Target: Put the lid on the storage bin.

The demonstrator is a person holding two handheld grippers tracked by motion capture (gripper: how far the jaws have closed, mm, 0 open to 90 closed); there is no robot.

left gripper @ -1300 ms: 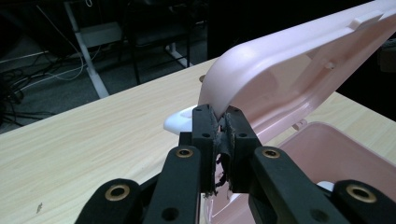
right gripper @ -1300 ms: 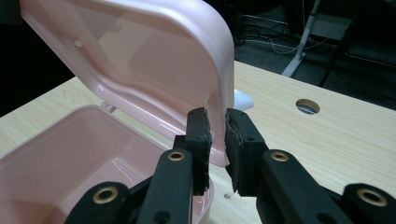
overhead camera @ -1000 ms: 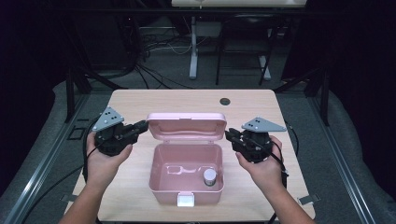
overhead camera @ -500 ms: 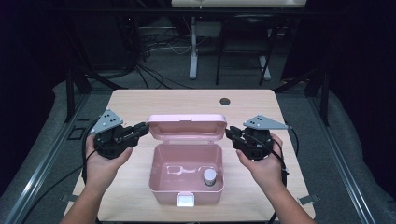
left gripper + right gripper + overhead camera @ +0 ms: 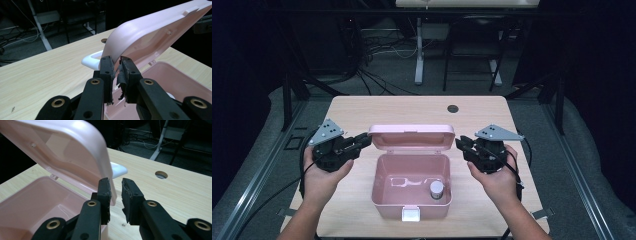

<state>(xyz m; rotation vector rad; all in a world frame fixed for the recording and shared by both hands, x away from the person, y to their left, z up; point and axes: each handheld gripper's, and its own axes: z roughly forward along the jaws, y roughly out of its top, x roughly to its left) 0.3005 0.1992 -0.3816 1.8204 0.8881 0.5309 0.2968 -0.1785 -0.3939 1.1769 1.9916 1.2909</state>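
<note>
1. Pink box point(image 5: 411, 192) sits mid-bench point(image 5: 362, 107), toward the person's side, open, w/ a white latch point(image 5: 411, 215) on its near wall.
2. Lid point(image 5: 412, 136) stands raised behind the box, tilted up off the back edge; a white handle point(image 5: 91, 59) shows behind it in both gripper views.
3. Inside the box: a small white-capped bottle point(image 5: 437, 189) near the right front corner, plus a clear thin item point(image 5: 404, 181) lying on the floor of the box, too faint to name.
4. Left gripper point(image 5: 362, 141) is at the lid's left end. In the left gripper view the lid's corner edge sits between the jaws, which have just been opening; a slim gap shows at the pads, so the hold looks released. Torn padding point(image 5: 121, 79) hangs from the right jaw.
5. Right gripper point(image 5: 462, 145) is at the lid's right end. In the right gripper view the lid edge lies against the left jaw; the right jaw stands clear of it w/ bench showing in the gap, so released, not clenched. These jaws have just been opening too.
6. Both hands point(image 5: 323, 177) rest low beside the box, one each side; cables trail back off the near edge.
7. A round hole point(image 5: 453, 108) sits in the bench at the far side, well apart from the box.
</note>
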